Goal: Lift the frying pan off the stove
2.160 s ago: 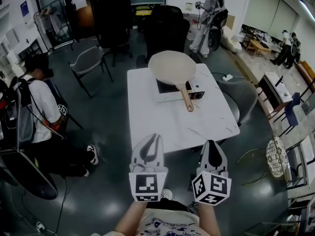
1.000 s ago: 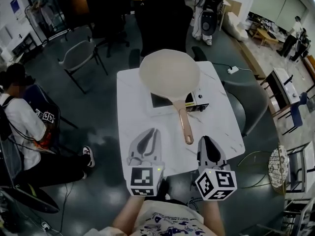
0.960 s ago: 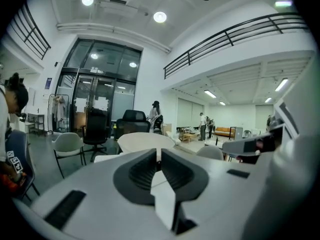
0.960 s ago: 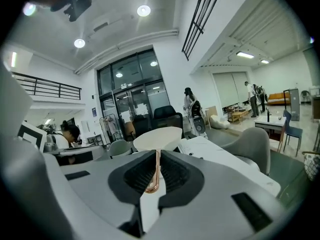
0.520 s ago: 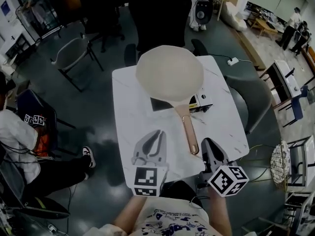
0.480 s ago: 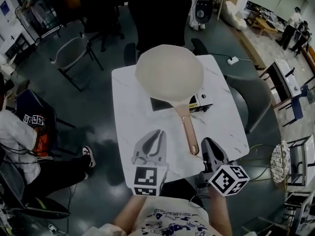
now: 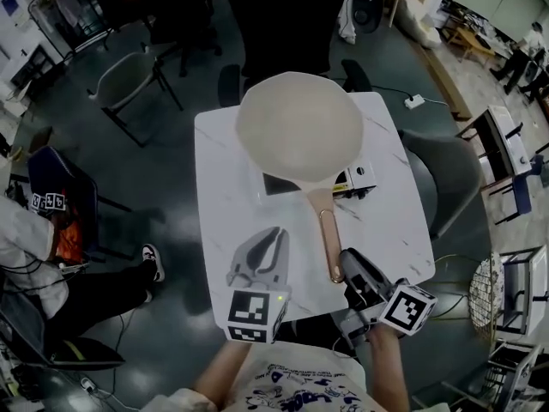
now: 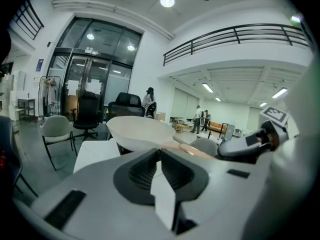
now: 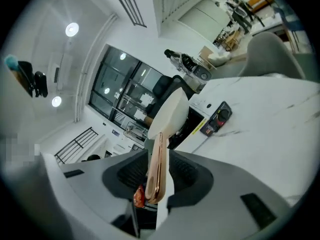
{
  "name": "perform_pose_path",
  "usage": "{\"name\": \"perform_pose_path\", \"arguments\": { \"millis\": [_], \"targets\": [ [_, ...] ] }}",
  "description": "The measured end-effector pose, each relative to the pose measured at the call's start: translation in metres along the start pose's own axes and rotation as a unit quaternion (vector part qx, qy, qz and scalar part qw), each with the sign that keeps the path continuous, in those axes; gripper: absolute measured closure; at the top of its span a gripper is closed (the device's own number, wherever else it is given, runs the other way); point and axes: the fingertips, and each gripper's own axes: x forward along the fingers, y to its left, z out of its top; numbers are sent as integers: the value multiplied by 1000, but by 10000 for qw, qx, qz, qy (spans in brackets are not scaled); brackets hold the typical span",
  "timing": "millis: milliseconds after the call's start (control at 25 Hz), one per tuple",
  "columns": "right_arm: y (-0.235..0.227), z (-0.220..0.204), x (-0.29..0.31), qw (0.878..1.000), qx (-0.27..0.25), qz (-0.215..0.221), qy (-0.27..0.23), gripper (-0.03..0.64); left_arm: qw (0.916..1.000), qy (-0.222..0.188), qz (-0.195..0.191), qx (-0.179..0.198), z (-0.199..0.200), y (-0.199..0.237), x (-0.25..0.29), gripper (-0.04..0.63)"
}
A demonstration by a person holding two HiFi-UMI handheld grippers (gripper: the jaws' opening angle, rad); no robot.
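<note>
A cream frying pan (image 7: 298,125) sits on a white portable stove (image 7: 283,184) on the white marble table (image 7: 227,221). Its copper handle (image 7: 327,239) points toward me. My right gripper (image 7: 350,275) is rolled on its side at the handle's end. In the right gripper view its jaws are opening, the handle (image 9: 158,164) lies between the pads, and neither pad presses on it. My left gripper (image 7: 262,260) hovers shut and empty over the table's near edge, left of the handle. The left gripper view shows the pan (image 8: 140,133) ahead of it.
The stove's black control panel (image 7: 356,178) faces right. A grey chair (image 7: 124,80) stands back left, a black office chair (image 7: 274,15) behind the table and another grey chair (image 7: 450,178) to the right. A person (image 7: 26,239) sits at the left. A wire basket (image 7: 485,294) stands right.
The view has closed in on the table. My right gripper moved forward to the handle's end, rolled onto its side and parted its jaws. The left gripper stayed shut.
</note>
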Motion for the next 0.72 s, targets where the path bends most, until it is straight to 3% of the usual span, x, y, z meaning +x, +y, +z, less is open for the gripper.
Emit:
{"name": "perform_pose_path", "arguments": {
  "millis": [160, 400, 560, 720],
  "targets": [
    [0, -12, 11, 9962, 585, 426, 476, 454, 9998, 83, 133, -91, -4, 3, 4, 557],
    [-5, -21, 22, 9871, 1089, 733, 916, 453, 9980, 129, 270, -550, -8, 6, 11, 557],
    [-2, -23, 24, 9746, 1585, 1133, 1108, 453, 9978, 217, 267, -574, -10, 4, 15, 557],
    [1, -27, 27, 9672, 1688, 1333, 1350, 454, 9970, 211, 220, -708, -8, 3, 19, 557]
  ]
}}
